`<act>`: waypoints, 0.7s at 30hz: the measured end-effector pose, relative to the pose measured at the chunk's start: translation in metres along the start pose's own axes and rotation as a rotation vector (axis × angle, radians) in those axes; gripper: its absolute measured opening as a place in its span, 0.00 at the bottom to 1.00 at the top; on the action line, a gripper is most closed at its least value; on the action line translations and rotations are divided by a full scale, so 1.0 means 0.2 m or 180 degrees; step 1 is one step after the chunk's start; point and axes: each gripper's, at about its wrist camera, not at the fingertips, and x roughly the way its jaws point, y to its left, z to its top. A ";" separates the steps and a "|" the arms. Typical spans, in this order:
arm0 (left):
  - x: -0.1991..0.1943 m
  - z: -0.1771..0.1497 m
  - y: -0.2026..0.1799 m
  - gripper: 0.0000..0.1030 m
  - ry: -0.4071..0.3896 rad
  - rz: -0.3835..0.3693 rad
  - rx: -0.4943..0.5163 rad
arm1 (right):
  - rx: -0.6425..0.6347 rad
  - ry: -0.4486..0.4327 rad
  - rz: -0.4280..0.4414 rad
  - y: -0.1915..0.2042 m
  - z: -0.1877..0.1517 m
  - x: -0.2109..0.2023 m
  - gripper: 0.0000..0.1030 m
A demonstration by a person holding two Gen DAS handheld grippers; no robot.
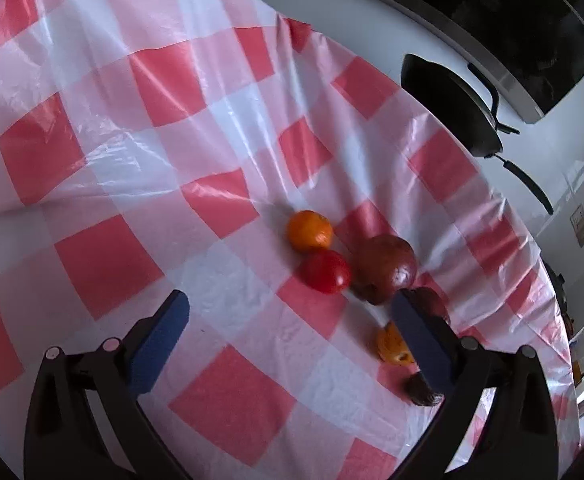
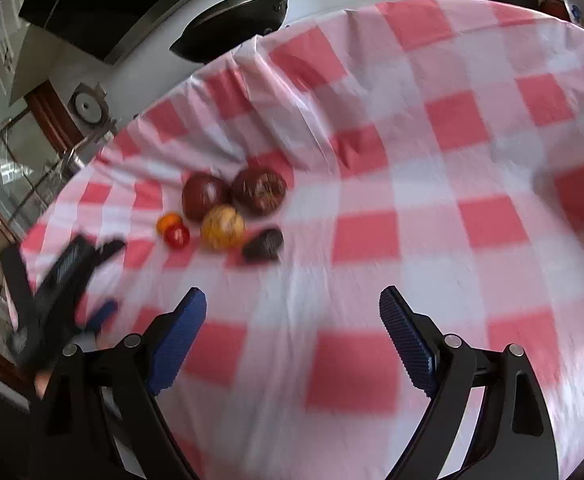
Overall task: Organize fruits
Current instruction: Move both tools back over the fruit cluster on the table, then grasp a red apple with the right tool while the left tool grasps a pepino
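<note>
Fruits lie close together in one small group on the checked tablecloth: an orange touching a tomato, two dark red apples, a yellow-orange fruit and a dark avocado-like one. No bowl or basket is visible. The left gripper and the right gripper are both spread wide and hold nothing. I judge that the grouping looks nearly finished, but the final arrangement wanted is not clear.
</note>
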 end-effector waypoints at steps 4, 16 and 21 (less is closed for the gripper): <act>-0.06 0.02 0.06 0.98 -0.0223 0.0034 -0.0134 | 0.0063 -0.0014 -0.0120 0.11 0.14 0.19 0.84; -0.05 0.03 0.12 0.98 -0.0146 0.0074 -0.0292 | 0.0001 0.0389 -0.0623 0.33 0.42 0.66 0.83; -0.04 0.03 0.13 0.98 -0.0114 0.0068 -0.0343 | -0.0045 0.0590 -0.0957 0.33 0.44 0.80 0.78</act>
